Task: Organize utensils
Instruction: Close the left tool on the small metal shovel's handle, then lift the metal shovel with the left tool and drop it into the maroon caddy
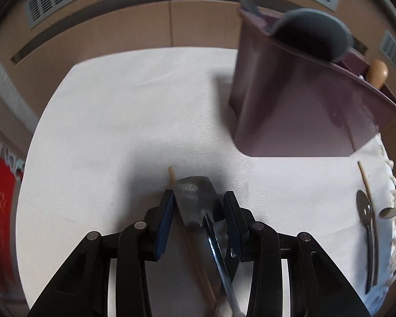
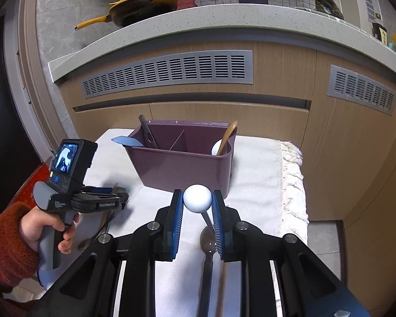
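A purple divided holder (image 2: 182,169) stands at the back of the white cloth. It holds a blue spatula (image 2: 124,140), a dark utensil and a wooden spoon (image 2: 227,134). In the left wrist view the holder (image 1: 290,100) rises at the upper right with a dark ladle head (image 1: 311,34) in it. My left gripper (image 1: 198,194) is low over the cloth, shut on a grey spatula (image 1: 195,200), with a wooden chopstick (image 1: 173,177) lying under it. My right gripper (image 2: 197,192) is shut on a white round-headed spoon (image 2: 197,198) in front of the holder.
A metal spoon (image 2: 208,240) lies on the cloth under my right gripper. It shows with a chopstick (image 1: 365,182) at the right of the left wrist view. A hand in an orange sleeve (image 2: 47,227) holds the left gripper (image 2: 118,198). Vented cabinets (image 2: 171,71) stand behind; the cloth's fringed edge (image 2: 293,174) is on the right.
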